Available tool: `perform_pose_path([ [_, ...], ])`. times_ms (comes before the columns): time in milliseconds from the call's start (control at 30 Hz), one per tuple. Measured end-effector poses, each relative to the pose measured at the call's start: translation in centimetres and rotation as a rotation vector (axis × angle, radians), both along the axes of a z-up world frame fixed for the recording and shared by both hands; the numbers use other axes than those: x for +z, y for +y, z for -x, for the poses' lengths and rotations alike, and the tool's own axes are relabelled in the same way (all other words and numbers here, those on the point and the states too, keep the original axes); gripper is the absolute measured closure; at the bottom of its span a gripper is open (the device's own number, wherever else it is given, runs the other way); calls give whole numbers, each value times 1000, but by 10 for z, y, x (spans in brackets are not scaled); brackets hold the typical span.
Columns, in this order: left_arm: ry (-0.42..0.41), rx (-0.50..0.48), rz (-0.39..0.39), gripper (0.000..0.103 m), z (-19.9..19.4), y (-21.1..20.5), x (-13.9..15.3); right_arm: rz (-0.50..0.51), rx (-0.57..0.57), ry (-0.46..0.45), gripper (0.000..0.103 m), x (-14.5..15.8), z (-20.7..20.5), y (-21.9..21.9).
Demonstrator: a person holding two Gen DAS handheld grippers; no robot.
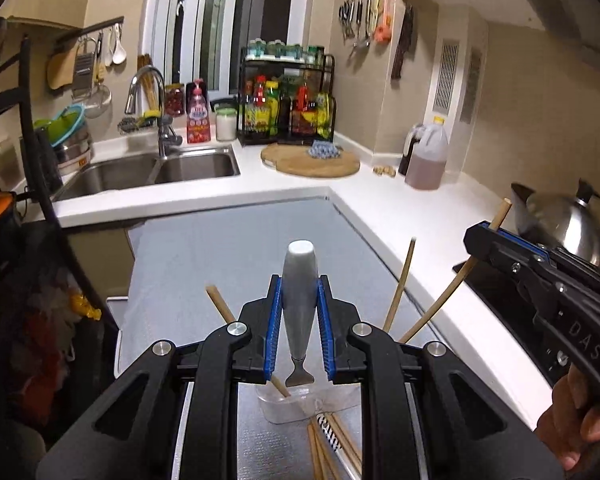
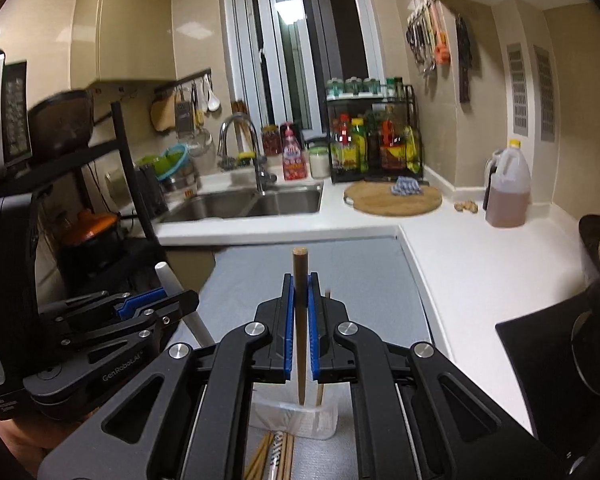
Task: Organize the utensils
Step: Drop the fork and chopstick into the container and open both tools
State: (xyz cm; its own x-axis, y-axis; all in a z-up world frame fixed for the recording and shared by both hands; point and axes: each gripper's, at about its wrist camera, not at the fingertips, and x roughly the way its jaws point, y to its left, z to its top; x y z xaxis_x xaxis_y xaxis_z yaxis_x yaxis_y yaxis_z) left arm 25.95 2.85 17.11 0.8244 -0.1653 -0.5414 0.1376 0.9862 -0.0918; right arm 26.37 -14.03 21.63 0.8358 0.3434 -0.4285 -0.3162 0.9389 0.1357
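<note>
My left gripper [image 1: 299, 292] is shut on a grey-handled utensil [image 1: 298, 280], held upright with its metal end over a clear plastic container [image 1: 288, 408]. Several chopsticks [image 1: 398, 288] stand in that container; more lie loose in front of it [image 1: 324, 452]. My right gripper [image 2: 300, 292] is shut on a brown chopstick [image 2: 301, 320], its tip at the container's mouth [image 2: 296, 416]. The right gripper also shows in the left wrist view [image 1: 496, 240], the left gripper in the right wrist view [image 2: 152, 304] with the utensil's white handle [image 2: 180, 296].
A grey mat [image 1: 228, 248] covers the counter under the container. A double sink [image 1: 152, 168] with faucet is at the back left, a round cutting board [image 1: 312, 160] and condiment rack [image 1: 288, 108] behind. An oil jug [image 1: 428, 156] and a steel pot lid [image 1: 560, 216] stand right.
</note>
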Motion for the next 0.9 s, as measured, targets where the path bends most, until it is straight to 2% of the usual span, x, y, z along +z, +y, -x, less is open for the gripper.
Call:
perform_pose_path([
  [133, 36, -6, -5, 85, -4, -4, -21, 23, -2, 39, 96, -23, -4, 4],
  [233, 47, -10, -6, 84, -3, -4, -26, 36, -3, 62, 94, -32, -3, 5],
  [300, 38, -7, -10, 70, 1, -4, -22, 40, -9, 71, 86, -33, -1, 3],
  [367, 7, 3, -17, 69, 8, -3, -15, 45, -21, 63, 79, -30, 5, 0],
  [433, -27, 2, -7, 68, 20, 0, -3, 49, -31, 47, 78, -25, 13, -5],
  [533, -72, 8, -4, 68, 47, 4, 9, 64, -39, 24, 71, -20, 31, -11],
  [700, -116, 33, 15, 68, 94, 8, 12, 47, -58, -13, 71, -15, 67, -29],
  [900, -154, 88, 16, 68, 164, 6, -18, -14, -57, -105, 71, -22, 136, -48],
])
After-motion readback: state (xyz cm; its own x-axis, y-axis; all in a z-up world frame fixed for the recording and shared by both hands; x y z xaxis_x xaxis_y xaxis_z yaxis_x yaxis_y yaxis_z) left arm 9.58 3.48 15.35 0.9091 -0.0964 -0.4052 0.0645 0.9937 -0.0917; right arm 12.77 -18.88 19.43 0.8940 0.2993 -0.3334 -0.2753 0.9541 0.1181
